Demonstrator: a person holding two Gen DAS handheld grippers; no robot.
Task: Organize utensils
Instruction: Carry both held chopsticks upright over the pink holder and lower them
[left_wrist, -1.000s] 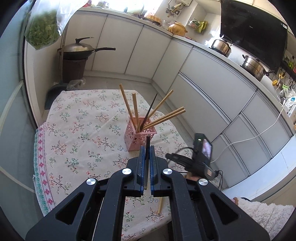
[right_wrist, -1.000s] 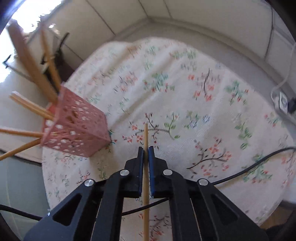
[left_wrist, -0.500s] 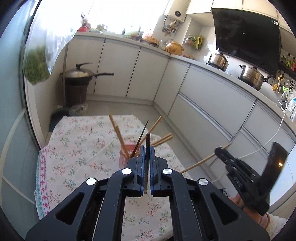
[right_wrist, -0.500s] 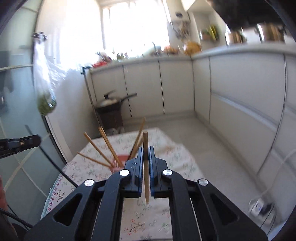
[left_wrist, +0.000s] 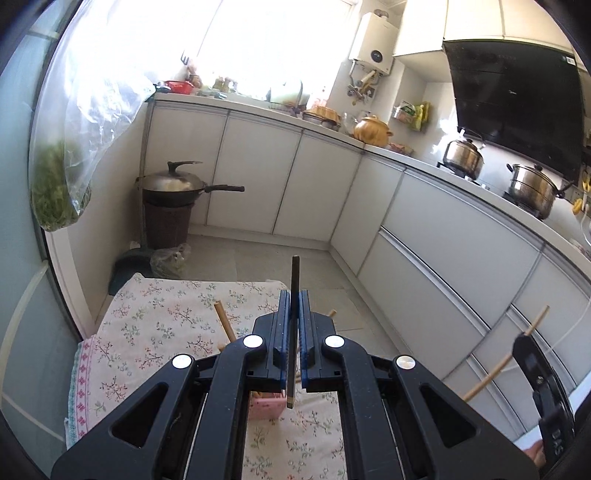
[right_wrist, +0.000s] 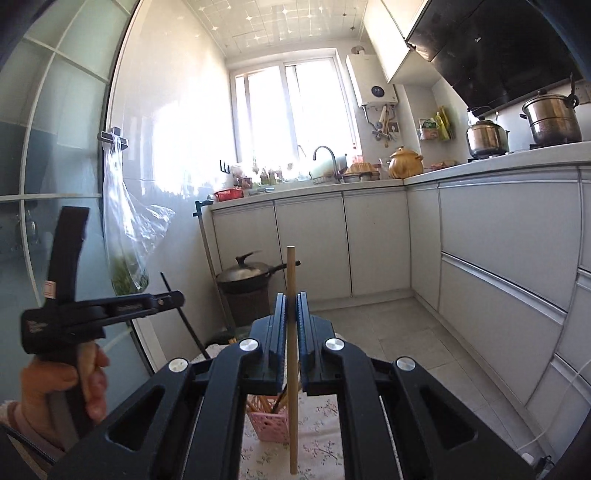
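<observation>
My left gripper (left_wrist: 294, 295) is shut on a black chopstick (left_wrist: 294, 280), held upright above the pink utensil basket (left_wrist: 266, 406). My right gripper (right_wrist: 291, 299) is shut on a wooden chopstick (right_wrist: 291, 280), also upright, with its lower end hanging beside the pink basket (right_wrist: 269, 424). The basket stands on the floral tablecloth (left_wrist: 155, 332) and holds several wooden chopsticks (left_wrist: 224, 325). The right gripper also shows at the right edge of the left wrist view (left_wrist: 532, 354). The left gripper shows at the left of the right wrist view (right_wrist: 173, 297).
White kitchen cabinets (left_wrist: 443, 236) run along the back and right. A wok on a brown bin (left_wrist: 170, 195) stands in the corner. A plastic bag of greens (left_wrist: 59, 199) hangs on the left wall. Pots (left_wrist: 532, 184) sit on the stove.
Both grippers have risen and tilted up, each keeping its chopstick. The right gripper lifted the wooden chopstick off the tablecloth. The basket has dropped low in both views.
</observation>
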